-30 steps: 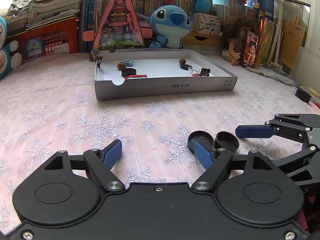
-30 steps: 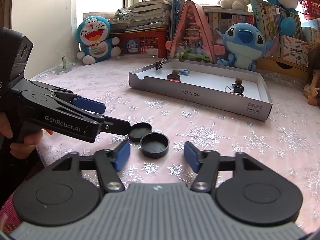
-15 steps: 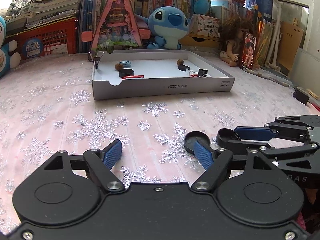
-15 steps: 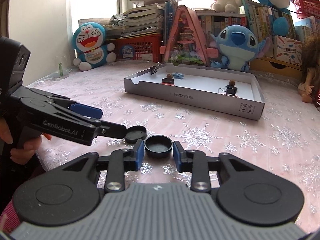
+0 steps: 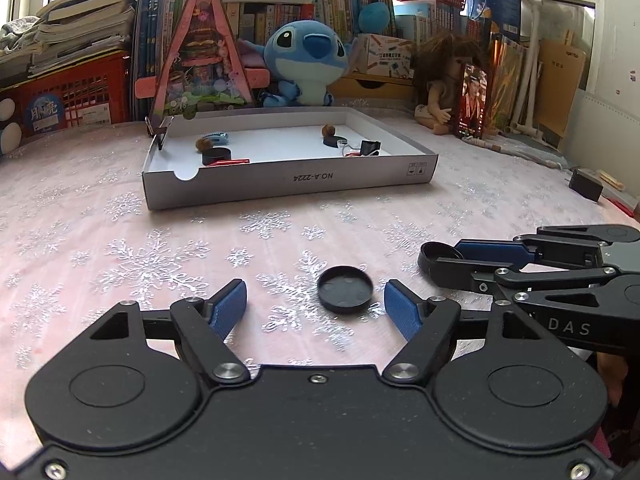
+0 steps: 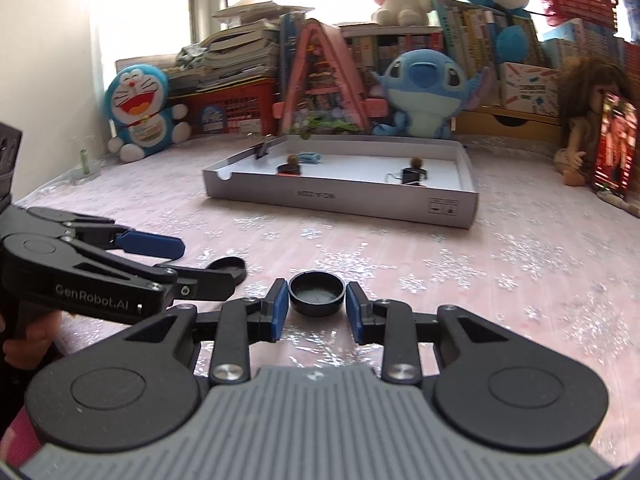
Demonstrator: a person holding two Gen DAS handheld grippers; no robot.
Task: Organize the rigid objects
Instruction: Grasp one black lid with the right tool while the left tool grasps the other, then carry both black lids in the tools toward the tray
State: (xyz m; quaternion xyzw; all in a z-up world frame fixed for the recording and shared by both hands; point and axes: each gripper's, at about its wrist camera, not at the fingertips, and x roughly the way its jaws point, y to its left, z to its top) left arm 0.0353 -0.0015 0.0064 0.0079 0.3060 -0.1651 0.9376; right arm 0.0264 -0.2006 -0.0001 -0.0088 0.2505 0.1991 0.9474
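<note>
Two black round caps are in play. One cap (image 5: pixel 345 293) lies on the pink snowflake cloth between the pads of my left gripper (image 5: pixel 315 310), which is open and apart from it. It also shows in the right wrist view (image 6: pixel 230 268). My right gripper (image 6: pixel 317 309) is shut on the other black cap (image 6: pixel 317 298) and holds it just above the cloth; the left wrist view shows that cap (image 5: pixel 439 253) at its fingertips. A shallow white box (image 5: pixel 288 178) sits farther back with small items inside.
The white box (image 6: pixel 340 200) holds black caps, brown balls, a binder clip and a blue item. Plush toys, a doll (image 5: pixel 444 84), books and a red basket line the back edge. A small black block (image 5: pixel 586 189) lies at the far right.
My right gripper closed on one of the two black caps and lifted it away to the right. My left gripper shifted so the remaining cap now lies between its open pads.
</note>
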